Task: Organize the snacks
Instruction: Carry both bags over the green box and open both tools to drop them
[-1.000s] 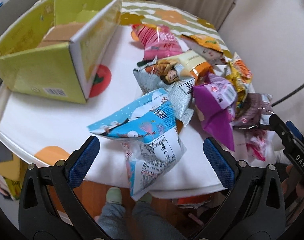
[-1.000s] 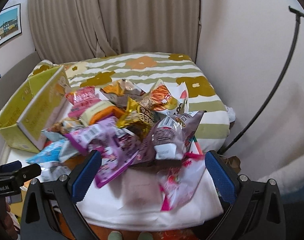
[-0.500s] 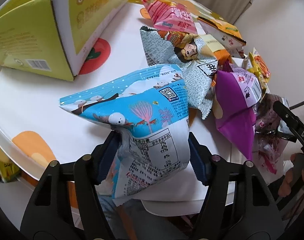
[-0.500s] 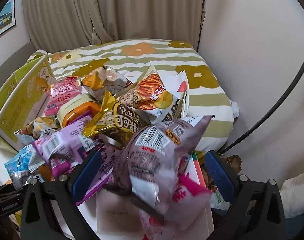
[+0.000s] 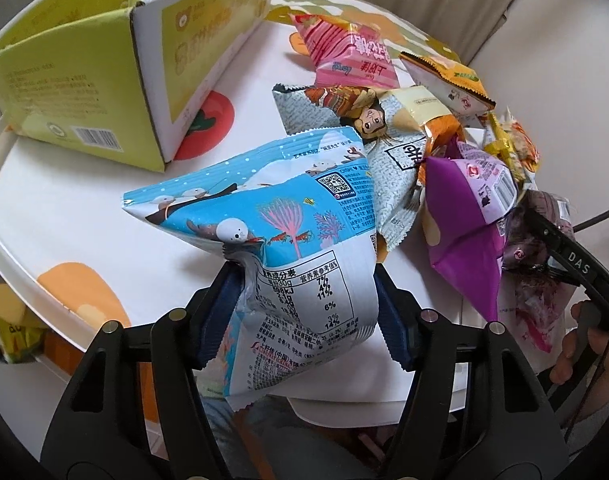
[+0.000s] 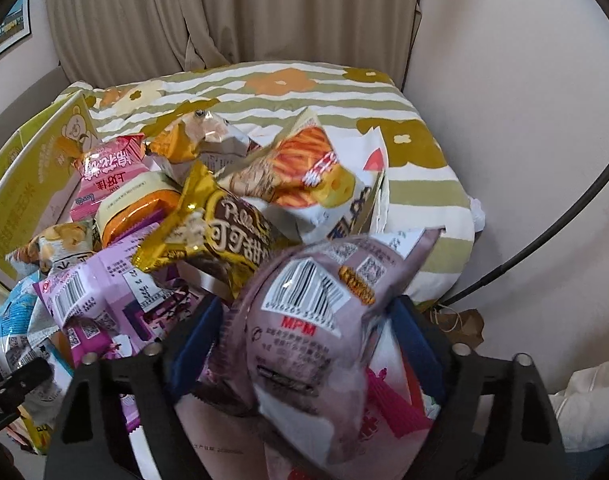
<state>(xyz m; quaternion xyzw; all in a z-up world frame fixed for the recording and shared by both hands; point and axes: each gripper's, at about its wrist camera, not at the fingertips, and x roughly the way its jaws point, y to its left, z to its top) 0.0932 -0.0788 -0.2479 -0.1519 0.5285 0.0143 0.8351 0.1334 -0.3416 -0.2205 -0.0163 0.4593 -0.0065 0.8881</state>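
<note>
Once wide open, both fingers (just closing) grip bags: left gripper [image 5: 304,312] blue bag [image 5: 280,216], right gripper [image 6: 304,344] mauve bag [image 6: 304,344].

blue snack bag [image 5: 288,240]: puffed, nutrition panel facing up, near table edge | mauve snack bag [image 6: 316,320]: barcode up (tilted), front of heap | yellow-green box [image 5: 104,60]: open-topped, left of heap

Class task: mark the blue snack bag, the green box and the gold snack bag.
blue snack bag [image 5: 288,208], left wrist view, printed front.
green box [image 5: 64,92], left wrist view, side wall.
gold snack bag [image 6: 216,232], right wrist view, brown label.
</note>
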